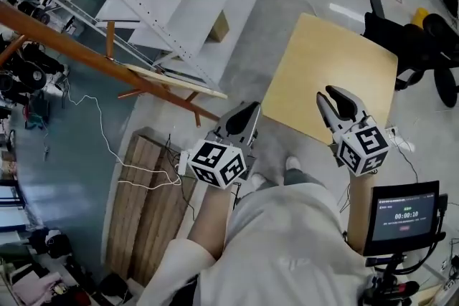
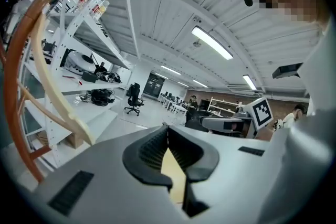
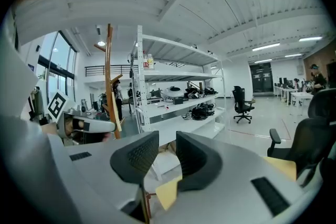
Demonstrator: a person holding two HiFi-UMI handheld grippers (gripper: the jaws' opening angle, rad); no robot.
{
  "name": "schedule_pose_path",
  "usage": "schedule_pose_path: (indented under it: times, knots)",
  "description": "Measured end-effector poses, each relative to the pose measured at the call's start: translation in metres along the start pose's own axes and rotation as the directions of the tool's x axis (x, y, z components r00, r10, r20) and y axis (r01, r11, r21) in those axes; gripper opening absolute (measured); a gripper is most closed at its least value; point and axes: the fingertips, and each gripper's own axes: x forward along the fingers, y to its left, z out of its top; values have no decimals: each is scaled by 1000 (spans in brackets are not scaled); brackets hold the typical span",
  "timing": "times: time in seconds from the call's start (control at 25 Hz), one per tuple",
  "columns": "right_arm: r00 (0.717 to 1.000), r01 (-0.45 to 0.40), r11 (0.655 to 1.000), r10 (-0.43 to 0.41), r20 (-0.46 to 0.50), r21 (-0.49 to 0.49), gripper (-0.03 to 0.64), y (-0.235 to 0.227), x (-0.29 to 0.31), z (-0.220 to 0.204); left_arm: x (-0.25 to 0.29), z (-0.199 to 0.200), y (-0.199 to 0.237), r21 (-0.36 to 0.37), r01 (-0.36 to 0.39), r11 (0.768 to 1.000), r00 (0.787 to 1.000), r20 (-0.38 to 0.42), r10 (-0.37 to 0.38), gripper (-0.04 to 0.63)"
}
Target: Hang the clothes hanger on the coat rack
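Note:
The brown wooden coat rack runs slantwise across the left of the head view. A pale wooden clothes hanger lies against its pole, and no gripper holds it. The left gripper view shows the same hanger beside the rack's pole. In the right gripper view the rack stands at the left with the hanger on it. My left gripper is held up beside the rack, shut and empty. My right gripper is over the yellow table, open with a narrow gap and nothing in it.
White metal shelving stands behind the rack. A wooden pallet and a white cable lie on the floor at the left. Black office chairs stand at the right. A small screen is at the lower right.

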Motion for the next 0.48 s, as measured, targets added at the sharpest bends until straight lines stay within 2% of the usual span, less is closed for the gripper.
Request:
schedule_pose_path:
  times: [0.16, 0.28, 0.48]
  knots:
    - [999, 28, 1000, -28, -22, 13, 110, -9, -3, -14, 17, -6, -6, -3, 41, 999, 999, -16, -41, 8]
    - [998, 27, 1000, -26, -54, 16, 64, -11, -6, -27, 27, -12, -12, -5, 68, 998, 997, -33, -68, 8]
    - [998, 36, 999, -33, -61, 38, 64, -13, -8, -33, 34, -16, -21, -9, 114, 993, 992, -52, -115, 8]
